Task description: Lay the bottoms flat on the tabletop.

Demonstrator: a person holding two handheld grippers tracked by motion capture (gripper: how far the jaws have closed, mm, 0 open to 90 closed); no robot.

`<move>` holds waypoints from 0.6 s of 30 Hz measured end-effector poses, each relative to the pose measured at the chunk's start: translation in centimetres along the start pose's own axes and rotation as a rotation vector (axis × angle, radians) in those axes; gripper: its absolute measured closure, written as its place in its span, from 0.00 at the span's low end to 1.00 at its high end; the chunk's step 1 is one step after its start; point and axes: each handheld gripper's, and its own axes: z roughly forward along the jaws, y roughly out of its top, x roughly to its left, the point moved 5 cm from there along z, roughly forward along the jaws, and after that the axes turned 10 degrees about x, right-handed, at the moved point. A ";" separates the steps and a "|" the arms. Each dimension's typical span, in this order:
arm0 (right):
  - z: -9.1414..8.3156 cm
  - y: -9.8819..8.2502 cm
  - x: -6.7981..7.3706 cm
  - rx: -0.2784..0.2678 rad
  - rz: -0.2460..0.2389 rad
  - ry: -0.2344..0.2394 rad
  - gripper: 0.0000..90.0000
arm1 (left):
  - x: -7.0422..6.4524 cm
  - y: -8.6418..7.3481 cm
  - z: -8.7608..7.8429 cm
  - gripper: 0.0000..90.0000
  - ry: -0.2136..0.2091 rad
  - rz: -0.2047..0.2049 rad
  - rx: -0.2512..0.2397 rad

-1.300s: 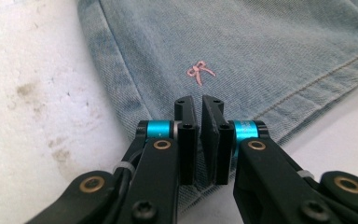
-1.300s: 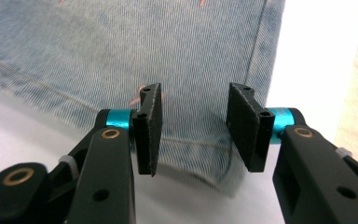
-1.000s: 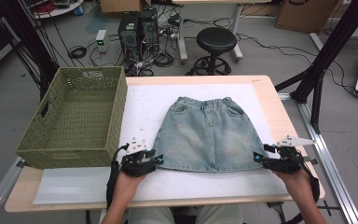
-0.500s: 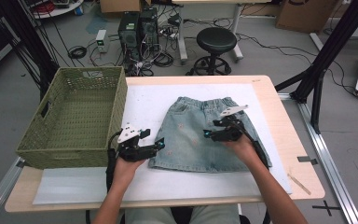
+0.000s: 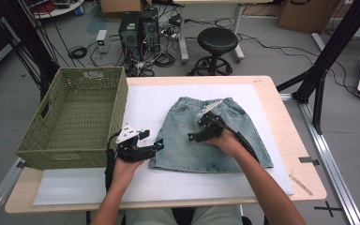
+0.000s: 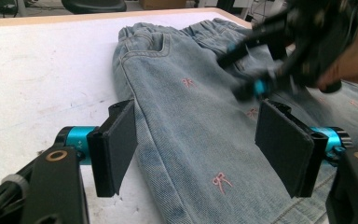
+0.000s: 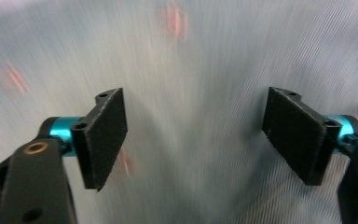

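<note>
No readable writing or brand on anything I can see; the only marks are small pink bows on the denim.

The skirt [image 5: 206, 136] lies flat on the white mat [image 5: 140, 187] on the table [image 5: 304, 187], just right of the basket [image 5: 75, 117]. Its waistband points to the far edge, its hem to me. The long axis runs near to far, leaning a little right at the hem.

My left hand-held gripper [image 5: 157, 145] sits at the skirt's near-left edge, jaws wide, one pad [image 6: 116, 144] over the mat, the other over the denim. Nothing is pinched. The jaws have just been opening.

My right hand-held gripper [image 5: 193, 137] hovers over the skirt's middle, pointing left toward the other. Its jaws stand wide, have just been opening, and grip no cloth; that view is blurred.
</note>
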 end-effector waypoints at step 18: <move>4.3 4.6 -2.7 0.057 0.030 0.001 0.27 | 0.1 -0.6 0.1 0.30 0.005 -0.004 0.008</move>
